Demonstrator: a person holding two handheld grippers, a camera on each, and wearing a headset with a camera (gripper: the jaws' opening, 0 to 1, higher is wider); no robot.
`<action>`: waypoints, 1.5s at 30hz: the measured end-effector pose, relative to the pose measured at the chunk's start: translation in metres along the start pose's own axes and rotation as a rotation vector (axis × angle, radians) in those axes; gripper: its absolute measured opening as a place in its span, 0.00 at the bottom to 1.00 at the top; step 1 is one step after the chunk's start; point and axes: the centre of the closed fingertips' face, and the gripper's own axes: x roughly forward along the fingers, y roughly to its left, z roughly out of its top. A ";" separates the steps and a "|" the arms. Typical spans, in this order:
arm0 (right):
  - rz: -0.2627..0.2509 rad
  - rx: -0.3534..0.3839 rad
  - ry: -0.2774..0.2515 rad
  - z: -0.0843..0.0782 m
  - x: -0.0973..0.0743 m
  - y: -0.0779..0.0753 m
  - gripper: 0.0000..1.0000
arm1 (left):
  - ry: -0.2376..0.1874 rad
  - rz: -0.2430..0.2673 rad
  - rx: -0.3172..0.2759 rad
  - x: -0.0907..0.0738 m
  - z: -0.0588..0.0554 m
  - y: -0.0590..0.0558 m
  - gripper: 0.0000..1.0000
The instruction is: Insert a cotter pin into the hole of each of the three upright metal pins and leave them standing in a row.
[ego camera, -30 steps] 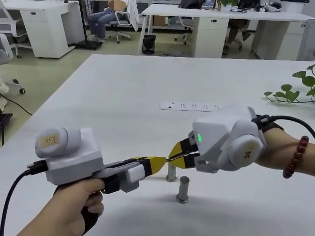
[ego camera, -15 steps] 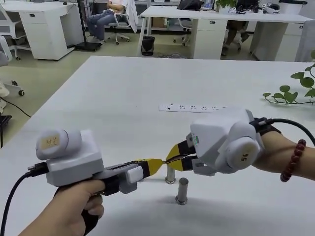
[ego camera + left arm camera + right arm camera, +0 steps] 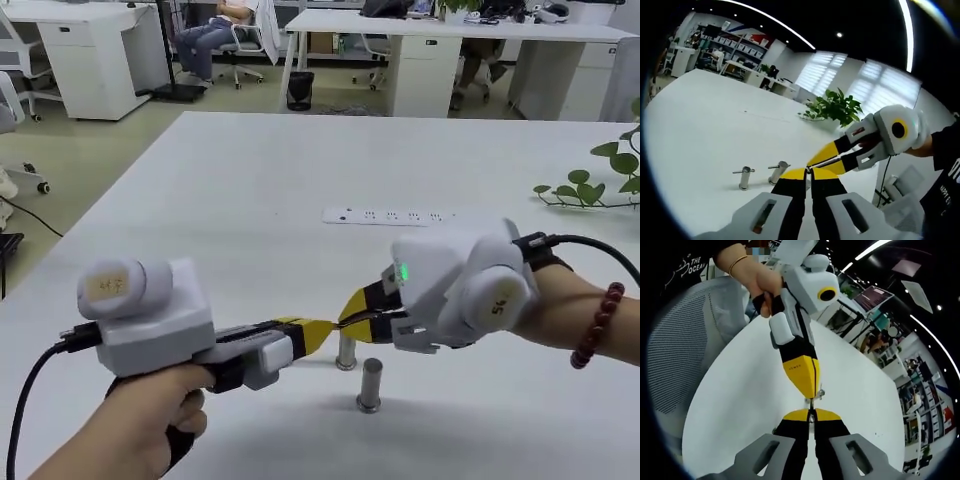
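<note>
Two metal pins [image 3: 744,177], already cottered, stood on the worktop [image 3: 700,130] just beyond the tips; right hand-held gripper [image 3: 811,414] pinched a cotter pin [image 3: 829,161], left hand-held gripper [image 3: 807,172] pressed together tip-to-tip with it, likely third insertion, next needs hole alignment.

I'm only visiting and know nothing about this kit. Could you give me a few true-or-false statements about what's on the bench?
1. The left gripper and the right gripper meet almost tip to tip. True.
2. The table is dark wood. False: it is white.
3. A power strip lies on the table beyond the grippers. True.
4. The metal pins lie on their sides. False: in the left gripper view two stand upright.
5. The plant is at the table's left edge in the head view. False: it is at the right edge.
</note>
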 end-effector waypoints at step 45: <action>0.290 0.763 -0.275 0.005 0.000 0.044 0.11 | 0.071 -0.223 0.345 -0.027 -0.023 -0.012 0.00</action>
